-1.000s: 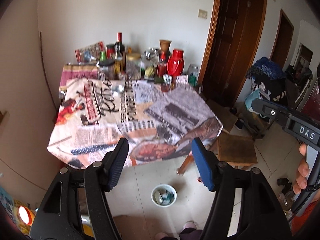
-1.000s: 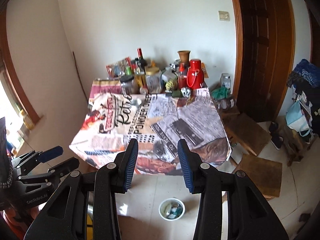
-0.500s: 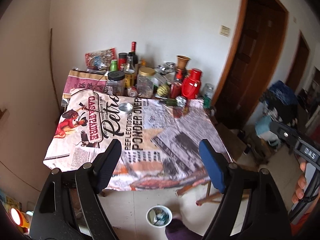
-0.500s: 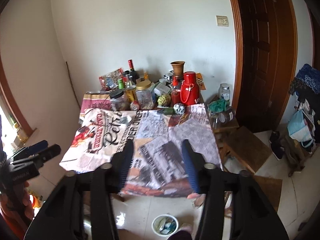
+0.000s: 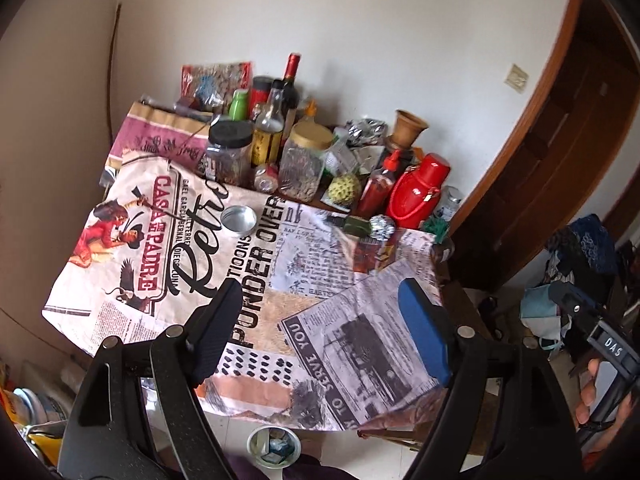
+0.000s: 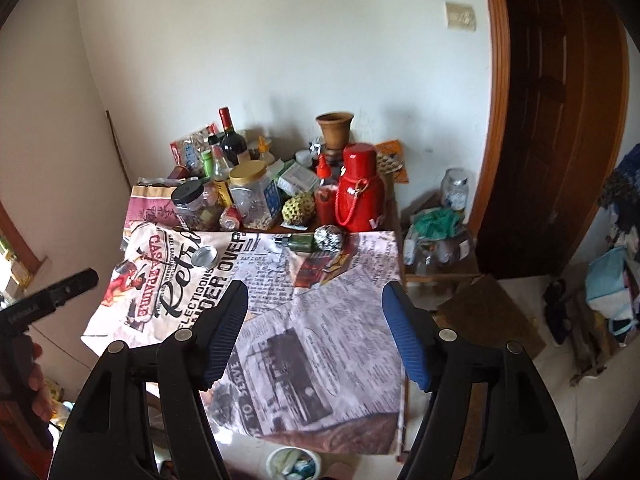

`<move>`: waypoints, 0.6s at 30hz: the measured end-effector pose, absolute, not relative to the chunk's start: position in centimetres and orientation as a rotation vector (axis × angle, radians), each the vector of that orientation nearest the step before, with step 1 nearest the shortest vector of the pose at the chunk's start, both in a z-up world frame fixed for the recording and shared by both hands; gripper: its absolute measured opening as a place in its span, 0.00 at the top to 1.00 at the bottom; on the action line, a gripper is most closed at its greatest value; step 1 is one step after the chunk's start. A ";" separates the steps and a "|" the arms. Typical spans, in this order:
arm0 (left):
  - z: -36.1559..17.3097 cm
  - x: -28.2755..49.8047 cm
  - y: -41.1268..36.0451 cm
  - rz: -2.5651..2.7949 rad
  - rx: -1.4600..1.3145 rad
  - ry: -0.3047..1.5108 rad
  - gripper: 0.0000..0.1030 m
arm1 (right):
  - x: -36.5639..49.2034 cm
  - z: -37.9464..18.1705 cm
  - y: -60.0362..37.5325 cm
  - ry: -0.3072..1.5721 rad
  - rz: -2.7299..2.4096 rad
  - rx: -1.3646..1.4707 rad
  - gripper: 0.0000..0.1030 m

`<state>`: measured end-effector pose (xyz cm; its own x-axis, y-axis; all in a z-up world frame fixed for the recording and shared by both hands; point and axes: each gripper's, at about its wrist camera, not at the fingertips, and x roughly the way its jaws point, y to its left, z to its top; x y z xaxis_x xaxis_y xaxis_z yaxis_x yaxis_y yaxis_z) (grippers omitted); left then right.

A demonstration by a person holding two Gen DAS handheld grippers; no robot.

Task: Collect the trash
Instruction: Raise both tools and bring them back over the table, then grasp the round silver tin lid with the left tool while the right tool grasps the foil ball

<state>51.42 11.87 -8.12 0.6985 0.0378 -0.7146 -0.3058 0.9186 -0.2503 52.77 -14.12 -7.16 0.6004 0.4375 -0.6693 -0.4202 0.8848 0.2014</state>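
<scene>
1. Left tool [image 5: 320, 332]: fingers spread wide, nothing between them, hovering over the near edge of the worktop [image 5: 132, 316], which is covered w/ a printed newspaper-style cloth.
2. Right tool [image 6: 314, 334]: also released, jaws wide apart, empty, over the near-right part of the same cloth.
3. Likely trash on the cloth: crumpled foil ball [image 5: 382, 227], small dark green bottle [image 5: 356, 225] lying on its side touching the foil ball, and a round metal lid [image 5: 239, 220] lying flat, well apart to the left.
4. Bin [image 5: 273, 445]: small white tub on the floor just below the worktop's near edge, already w/ scraps inside; also seen in right view [image 6: 294, 463].
5. Key relation: foil ball + green bottle lie far ahead of both tools, at the back of the bare cloth, just in front of the red thermos [image 6: 359, 188]. In the right view they sit nearly straight ahead, between the fingers' line; in the left view they're ahead and off to the right. So right tool looks better lined up for them.
6. Bottle's long axis runs roughly left-right across the view, i.e. crosswise to the right tool's approach; prob. easier to pinch across its short width.
7. Metal lid lies ahead-left; left tool is nearer that one. Flat + thin, so prob. awkward to pinch.
8. Back of worktop is packed w/ jars and bottles [image 5: 306, 164]; risk of knocking them when reaching far.
</scene>
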 end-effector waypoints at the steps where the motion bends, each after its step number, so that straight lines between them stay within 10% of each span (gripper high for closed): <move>1: -8.5 52.1 12.5 0.216 -0.362 0.788 0.23 | 53.3 -7.3 -13.7 0.788 0.510 0.030 0.36; 18: -19.4 69.0 25.5 0.164 -0.331 1.072 0.23 | 67.3 -16.1 -3.7 1.008 0.316 0.111 0.36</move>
